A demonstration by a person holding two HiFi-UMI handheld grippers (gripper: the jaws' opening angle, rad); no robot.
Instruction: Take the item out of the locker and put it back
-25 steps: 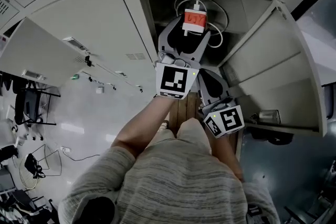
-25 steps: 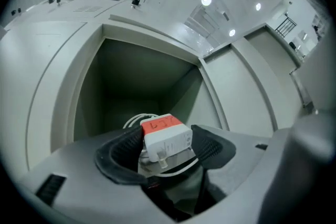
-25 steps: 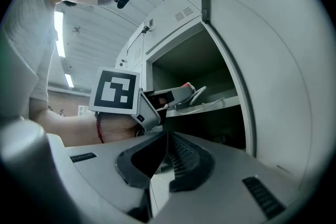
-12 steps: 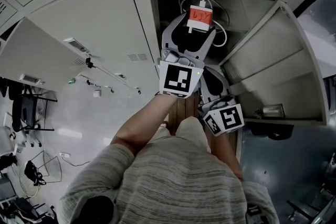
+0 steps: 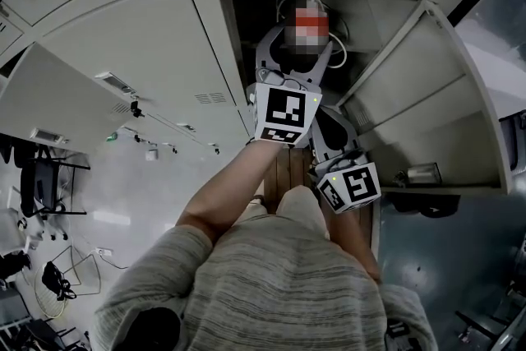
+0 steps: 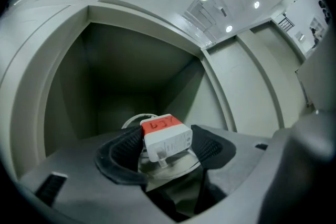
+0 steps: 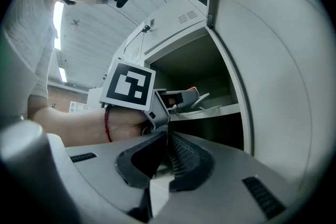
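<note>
At the open locker: a person stands facing it with a gripper in each hand. The door is swung out to the right in the head view.

Left gripper:
- It reaches forward into the mouth of the open compartment, roughly level.
- Its jaws are closed on a white charger, with one dark ribbed pad pressing on each side.
- The charger has a red band across its far end, with hand-written marks I cannot read with certainty.
- A white cable leaves the charger's far end. In the head view it loops deeper inside the compartment.
- From the right gripper view, the cable lies on the compartment's shelf and the charger sits just over that shelf. I cannot tell whether the charger touches it.
- The marker cube sits at the wrist end. The bare forearm behind it wears a red bead bracelet.

Right gripper:
- It is lower than the left one and closer to the person, in front of the locker below the shelf edge, and points level.
- Its jaws are closed together, pad against pad, with nothing between them.
- In the head view, its own cube lies just beside and below the left gripper's cube.
</note>
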